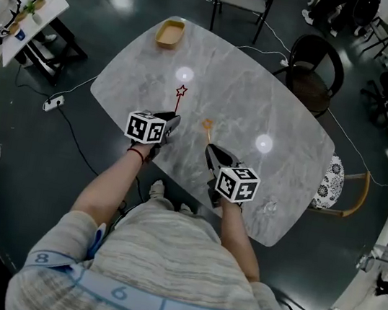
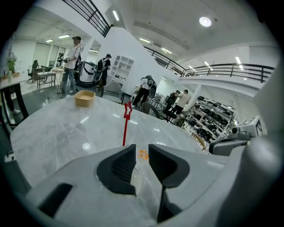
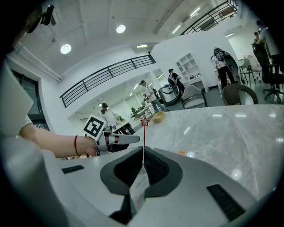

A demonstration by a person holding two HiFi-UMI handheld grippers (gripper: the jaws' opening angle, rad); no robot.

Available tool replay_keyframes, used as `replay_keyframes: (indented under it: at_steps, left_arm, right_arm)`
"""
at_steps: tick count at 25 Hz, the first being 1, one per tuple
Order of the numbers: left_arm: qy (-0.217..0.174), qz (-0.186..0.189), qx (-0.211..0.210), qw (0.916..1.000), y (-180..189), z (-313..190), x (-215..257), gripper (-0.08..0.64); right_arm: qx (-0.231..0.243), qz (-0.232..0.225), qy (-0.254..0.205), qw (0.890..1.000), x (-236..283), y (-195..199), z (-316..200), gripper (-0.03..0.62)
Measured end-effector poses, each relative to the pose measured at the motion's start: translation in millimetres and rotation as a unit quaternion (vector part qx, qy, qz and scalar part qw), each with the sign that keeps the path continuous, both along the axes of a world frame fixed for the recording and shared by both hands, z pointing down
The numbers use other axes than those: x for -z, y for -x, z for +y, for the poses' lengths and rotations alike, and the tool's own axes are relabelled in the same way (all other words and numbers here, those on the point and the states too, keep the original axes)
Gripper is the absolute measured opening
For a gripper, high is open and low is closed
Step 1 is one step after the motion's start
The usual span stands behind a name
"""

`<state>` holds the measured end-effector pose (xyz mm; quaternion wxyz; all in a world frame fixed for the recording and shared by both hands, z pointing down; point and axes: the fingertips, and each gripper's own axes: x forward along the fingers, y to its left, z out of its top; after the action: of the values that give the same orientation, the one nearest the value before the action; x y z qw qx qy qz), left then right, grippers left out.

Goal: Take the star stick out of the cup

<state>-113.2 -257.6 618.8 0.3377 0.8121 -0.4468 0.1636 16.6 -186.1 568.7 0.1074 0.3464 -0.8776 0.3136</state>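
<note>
Clearly, the left hand-held gripper (image 2: 142, 150) had its jaws partly apart, with nothing pressed between the pads. Only the grey marble counter (image 1: 259, 110) and a small orange bit (image 1: 207, 124) lying on it showed through the gap. The star stick (image 2: 125, 128) was just beyond that gripper's tip, left of the gap. Its red stem ran from behind the left jaw's tip toward the far side, with the star at the far end. Its lower end was hidden, so whether it touched the jaw, and whether it stood or lay, could not be told. The right hand-held gripper (image 3: 143, 153), nearer and to the right, had its jaws drawn almost together, leaving a thin bright slit. From above, the stick was apart from this gripper. A tan tray (image 1: 169, 33) sat at the counter's far edge.
</note>
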Motion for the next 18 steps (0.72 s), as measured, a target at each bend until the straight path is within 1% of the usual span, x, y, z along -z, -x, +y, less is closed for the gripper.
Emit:
replay_keyframes:
  at_steps: [18]
  left_arm:
    - [0.014,-0.03,-0.013,0.9994,12,-19,-15,0.1]
  right_arm:
    - [-0.016,0.0,0.006,1.0,-5,6,-13,0.011]
